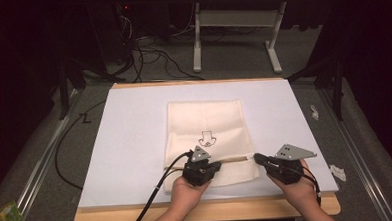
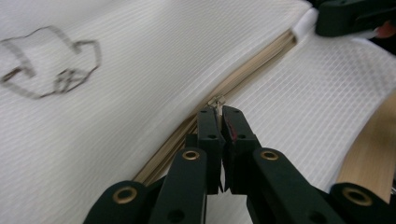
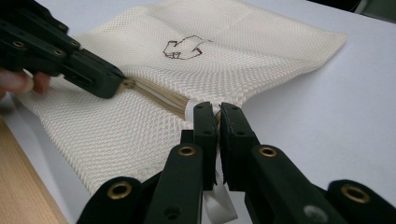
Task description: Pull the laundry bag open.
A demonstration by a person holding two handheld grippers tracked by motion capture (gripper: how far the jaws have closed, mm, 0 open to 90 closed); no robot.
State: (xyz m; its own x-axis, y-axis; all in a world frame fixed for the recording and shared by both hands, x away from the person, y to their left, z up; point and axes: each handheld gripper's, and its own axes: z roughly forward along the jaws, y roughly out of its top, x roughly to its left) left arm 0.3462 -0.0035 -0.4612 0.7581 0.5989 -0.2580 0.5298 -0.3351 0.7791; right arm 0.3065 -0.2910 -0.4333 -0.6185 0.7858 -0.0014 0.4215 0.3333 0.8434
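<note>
The left tongs (image 2: 219, 114) are clenched on the small metal zipper pull (image 2: 218, 101) of the cream mesh zip bag (image 1: 204, 125), their jaws pressed together with the pull's tab between the tips. The right tongs (image 3: 215, 112) are clenched on the white fabric tab (image 3: 191, 109) at the right end of the beige zipper (image 2: 252, 65), at the bag's right edge. In the high view the left tongs (image 1: 202, 166) sit over the near middle of the bag and the right tongs (image 1: 258, 159) just beside its near right corner, each held by a hand (image 1: 186, 191) coming in from the near side.

The bag lies flat in the middle of the white sheet (image 1: 135, 143) covering the wooden table (image 1: 203, 213), with a black outline drawing (image 1: 205, 138) printed on its centre. The zipper runs left to right across the bag's near part; the stretch between the two tongs looks closed.
</note>
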